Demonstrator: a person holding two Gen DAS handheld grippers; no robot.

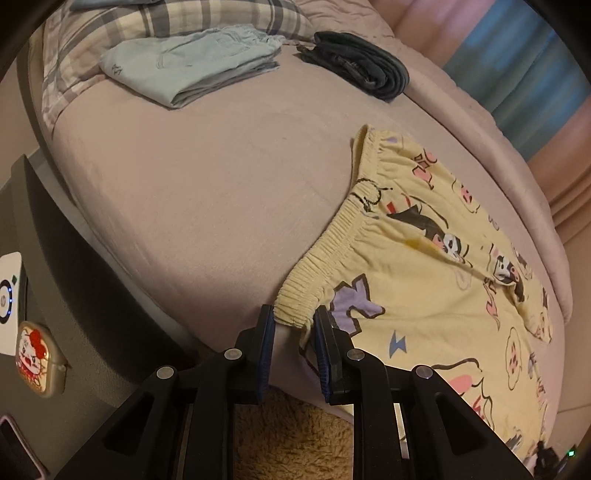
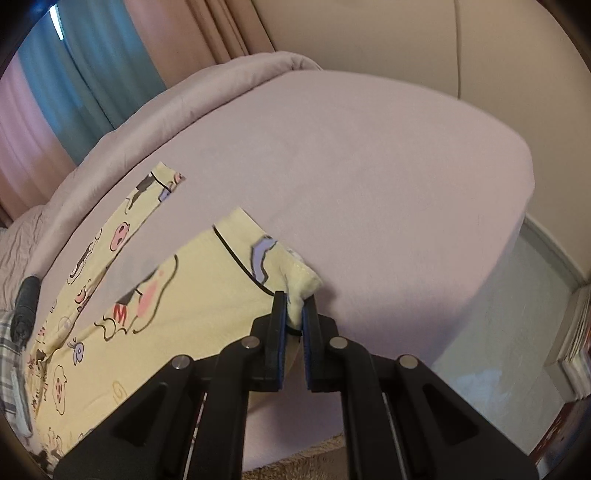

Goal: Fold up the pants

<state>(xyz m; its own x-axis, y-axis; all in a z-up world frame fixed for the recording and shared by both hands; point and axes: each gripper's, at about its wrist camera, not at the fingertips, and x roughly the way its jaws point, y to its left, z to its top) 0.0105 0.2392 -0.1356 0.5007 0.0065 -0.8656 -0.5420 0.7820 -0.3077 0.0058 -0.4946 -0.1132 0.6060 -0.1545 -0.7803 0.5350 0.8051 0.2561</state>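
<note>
Yellow cartoon-print pants [image 1: 424, 295] lie spread on the pink bed [image 1: 192, 192]. In the left wrist view my left gripper [image 1: 294, 317] straddles the near corner of the elastic waistband, jaws apart, the corner between the pads. In the right wrist view the pants [image 2: 155, 295] show their two legs. My right gripper [image 2: 294, 306] is shut on the hem corner of the nearer leg, which bunches up between the pads. The other leg [image 2: 147, 199] lies flat further back.
Folded light blue pants [image 1: 192, 66] and a folded dark garment [image 1: 362, 62] lie at the far end of the bed by a plaid pillow [image 1: 110, 33]. A grey nightstand [image 1: 48, 295] stands left. A beige shaggy rug [image 1: 291, 439] is below. Curtains [image 2: 74, 85] hang behind.
</note>
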